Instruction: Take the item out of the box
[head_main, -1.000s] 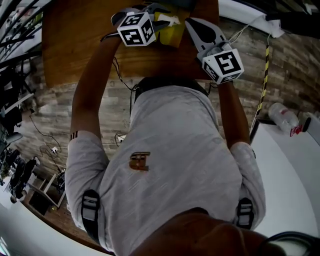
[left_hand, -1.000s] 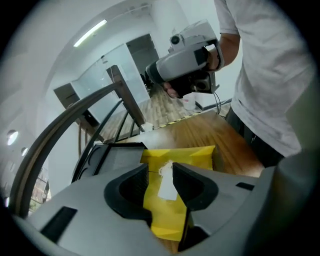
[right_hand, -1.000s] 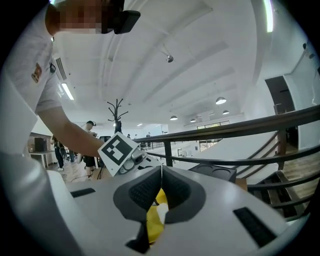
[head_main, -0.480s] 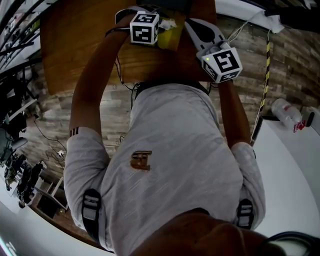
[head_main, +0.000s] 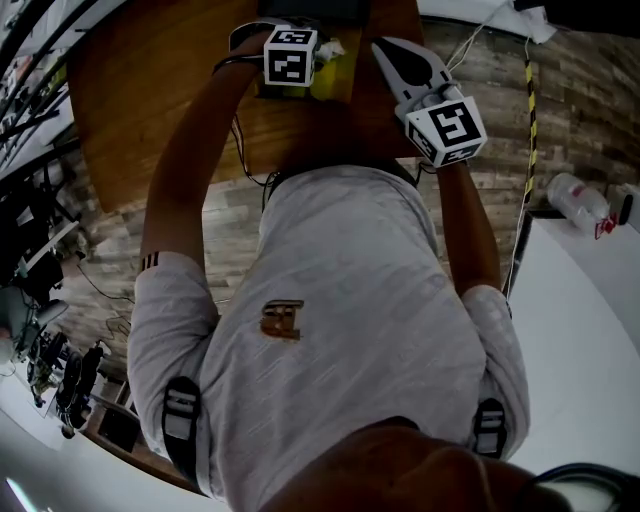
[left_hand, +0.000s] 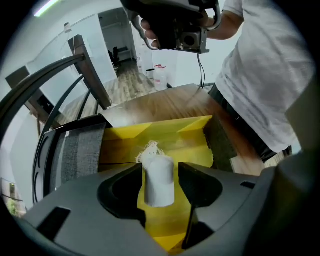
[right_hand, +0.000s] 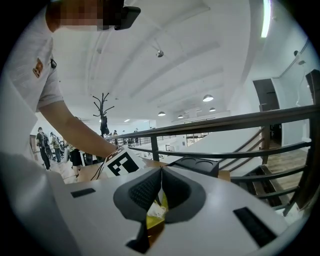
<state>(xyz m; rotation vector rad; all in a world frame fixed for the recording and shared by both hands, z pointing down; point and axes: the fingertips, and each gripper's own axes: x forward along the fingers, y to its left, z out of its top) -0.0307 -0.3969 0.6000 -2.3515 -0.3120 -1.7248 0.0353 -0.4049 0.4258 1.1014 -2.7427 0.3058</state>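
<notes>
An open yellow box (left_hand: 165, 132) lies on the wooden table (head_main: 160, 100). A small white roll with a frayed top (left_hand: 159, 180) stands upright over the box floor. My left gripper (left_hand: 160, 176) is around it with its jaws opening: the right pad shows a gap, the left pad sits close. In the head view the left gripper's marker cube (head_main: 290, 55) hides its jaws, and the box (head_main: 333, 75) shows beside it. My right gripper (right_hand: 160, 172) is shut on a yellow flap of the box (right_hand: 157, 214). It sits at the box's right side (head_main: 378, 48).
A dark chair with a grey fabric seat (left_hand: 80, 150) stands just left of the box. A black moulded tray (right_hand: 200, 165) lies on the table beyond it. A plastic bottle (head_main: 578, 200) lies on a white table at right. Cables (head_main: 235, 130) hang off the table's near edge.
The left gripper's cube has turned and shifted slightly right toward the box, so its jaws are now hidden under it. The right gripper has stayed at the box's right side.
</notes>
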